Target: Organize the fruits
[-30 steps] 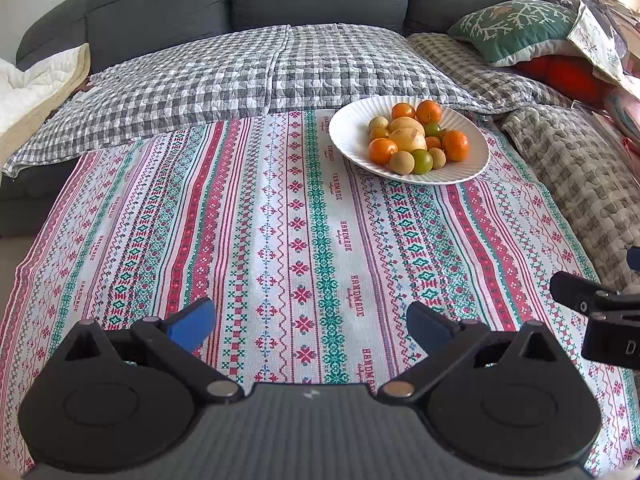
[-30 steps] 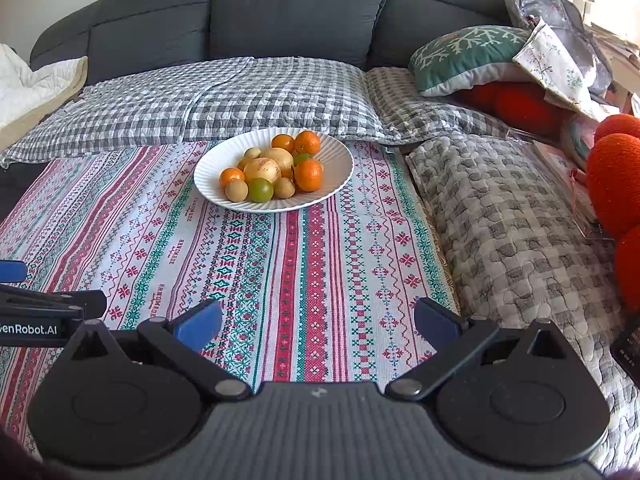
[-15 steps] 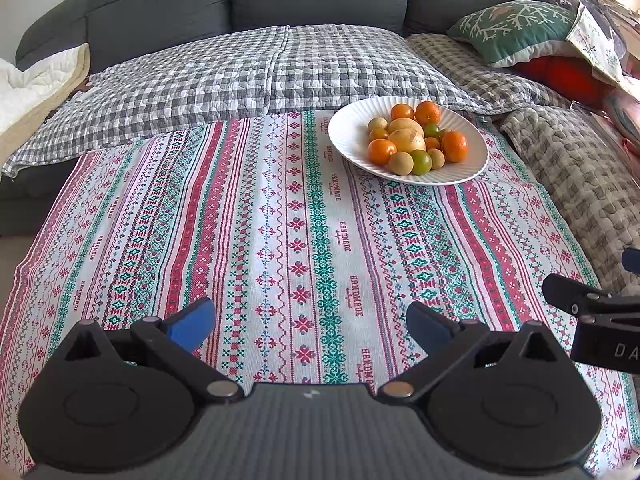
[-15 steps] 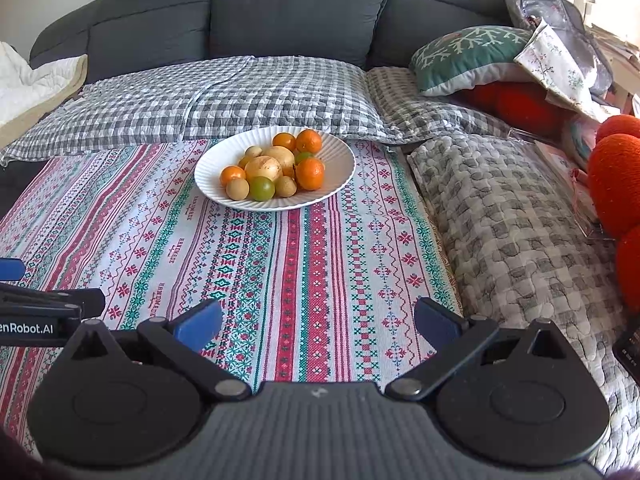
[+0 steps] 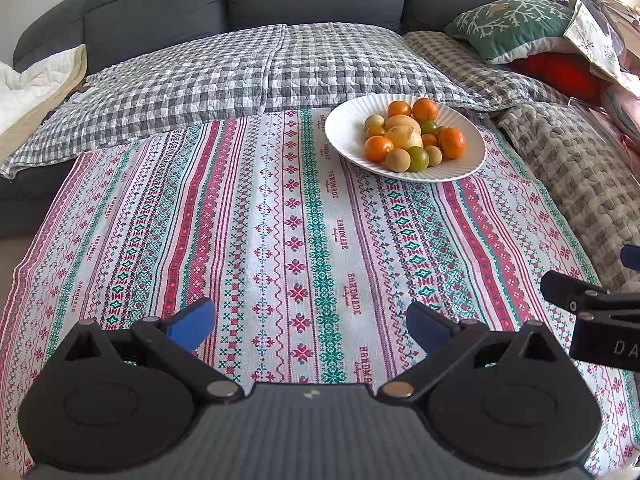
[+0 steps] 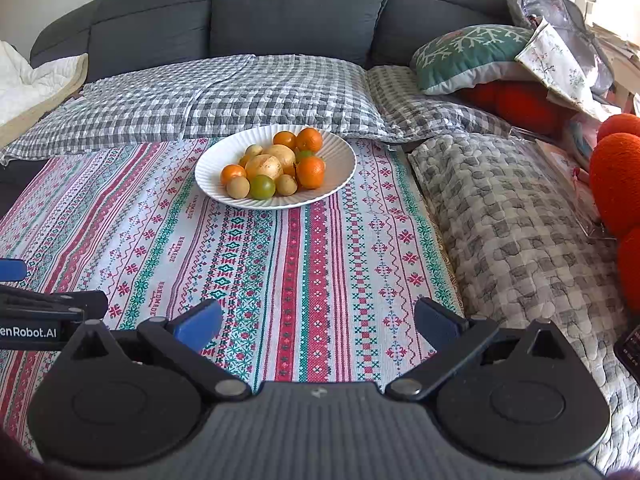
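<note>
Nearest, both tongs are spread wide with nothing in them: left tongs (image 5: 308,324) and right tongs (image 6: 318,322) hover side by side low over the striped cloth (image 6: 304,264) on the tabletop. Further out, all fruit sits heaped on the white plate (image 6: 340,152) by the cloth's far edge: oranges (image 6: 310,171), small tan fruits (image 6: 237,187), a green fruit (image 6: 262,186), a big yellow fruit (image 6: 264,166). None lies loose on the cloth. Could be gathered already, could be a pile awaiting sorting; can't tell. Any pick from that heap looks easiest at the outer pieces, jaws around one fruit only, gentle squeeze, since round fruit rolls. Beyond: checked quilt (image 5: 240,68), grey sofa (image 6: 296,4).
</note>
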`<state>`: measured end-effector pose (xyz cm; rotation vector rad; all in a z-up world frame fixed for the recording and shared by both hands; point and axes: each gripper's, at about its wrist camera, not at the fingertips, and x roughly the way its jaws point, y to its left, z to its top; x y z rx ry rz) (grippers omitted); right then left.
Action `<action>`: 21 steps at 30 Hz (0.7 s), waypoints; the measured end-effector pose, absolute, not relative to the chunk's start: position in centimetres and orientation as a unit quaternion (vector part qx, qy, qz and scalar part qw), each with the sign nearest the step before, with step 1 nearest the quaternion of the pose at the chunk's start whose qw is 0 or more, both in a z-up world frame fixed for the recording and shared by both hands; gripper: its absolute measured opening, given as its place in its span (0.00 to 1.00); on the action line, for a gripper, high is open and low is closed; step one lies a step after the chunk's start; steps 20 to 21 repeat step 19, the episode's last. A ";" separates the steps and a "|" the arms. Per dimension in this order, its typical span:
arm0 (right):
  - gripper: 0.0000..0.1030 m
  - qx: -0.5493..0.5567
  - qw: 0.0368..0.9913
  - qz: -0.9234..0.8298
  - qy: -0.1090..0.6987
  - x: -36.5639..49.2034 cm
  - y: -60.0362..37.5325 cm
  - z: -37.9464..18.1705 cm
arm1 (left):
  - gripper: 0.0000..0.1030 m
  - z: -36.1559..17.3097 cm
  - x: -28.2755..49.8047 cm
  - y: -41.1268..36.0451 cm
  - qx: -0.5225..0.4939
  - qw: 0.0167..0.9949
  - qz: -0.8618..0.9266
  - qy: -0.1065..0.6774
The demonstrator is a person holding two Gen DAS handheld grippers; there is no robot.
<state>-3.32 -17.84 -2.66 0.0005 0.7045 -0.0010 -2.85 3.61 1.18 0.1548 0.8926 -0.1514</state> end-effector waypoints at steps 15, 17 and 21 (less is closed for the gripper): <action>1.00 0.001 0.939 -0.001 0.345 -3.3 -17.9 -2.7 | 0.95 1.0 -2.9 3.4 0.081 0.895 -0.078 0.432; 1.00 0.001 0.939 -0.001 0.344 -3.3 -17.9 -2.7 | 0.95 0.9 -2.9 3.4 0.086 0.896 -0.074 0.429; 1.00 0.001 0.939 -0.001 0.343 -3.3 -17.8 -2.9 | 0.95 0.8 -2.8 3.4 0.088 0.898 -0.074 0.425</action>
